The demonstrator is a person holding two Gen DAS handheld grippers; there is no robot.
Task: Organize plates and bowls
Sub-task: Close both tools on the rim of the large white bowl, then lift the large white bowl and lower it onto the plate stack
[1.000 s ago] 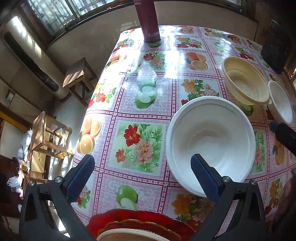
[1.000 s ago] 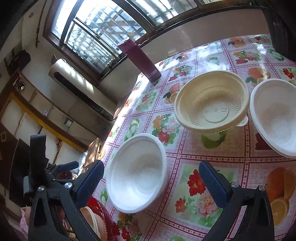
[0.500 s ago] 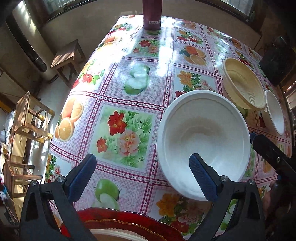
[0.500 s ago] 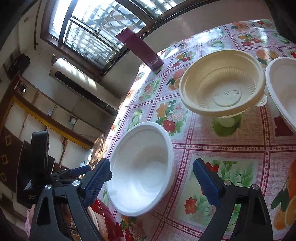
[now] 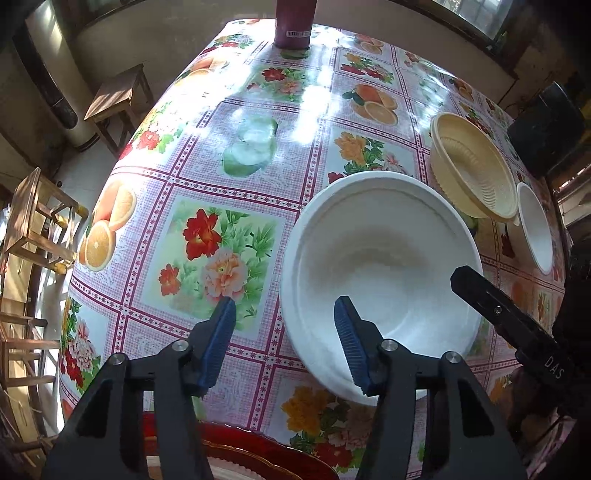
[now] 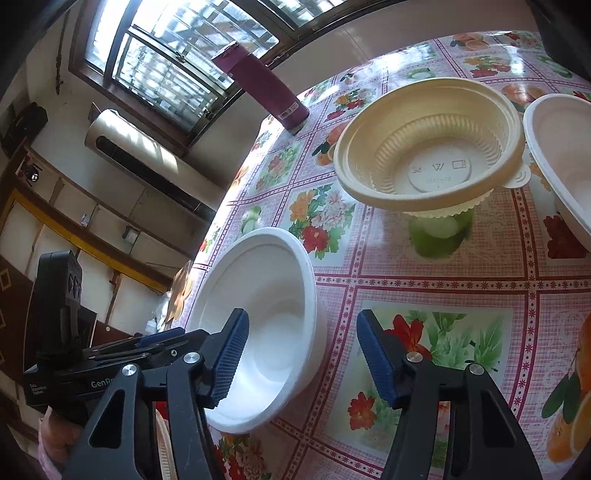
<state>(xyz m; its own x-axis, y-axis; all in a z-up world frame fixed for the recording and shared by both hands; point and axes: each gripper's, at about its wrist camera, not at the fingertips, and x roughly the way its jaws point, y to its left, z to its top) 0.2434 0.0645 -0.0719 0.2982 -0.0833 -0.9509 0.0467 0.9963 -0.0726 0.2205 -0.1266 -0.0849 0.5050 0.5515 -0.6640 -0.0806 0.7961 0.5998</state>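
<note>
A large white bowl (image 5: 384, 266) sits on the flowered tablecloth; it also shows in the right wrist view (image 6: 262, 295). My left gripper (image 5: 284, 339) is open and straddles the bowl's near left rim, right finger inside the bowl, left finger outside. My right gripper (image 6: 299, 354) is open and straddles the opposite rim, left finger inside. A cream ribbed bowl (image 6: 432, 147) and a second white bowl (image 6: 561, 155) sit farther back. A red plate (image 5: 258, 458) with gold trim lies below my left gripper, mostly hidden.
A maroon bottle (image 5: 293, 22) stands at the far table edge under the window. Wooden stools (image 5: 122, 96) stand on the floor to the left of the table. A black object (image 5: 546, 125) sits at the far right edge.
Both grippers have narrowed their opening and moved down to the large white bowl, so each now straddles its rim. The bowl has not moved.
</note>
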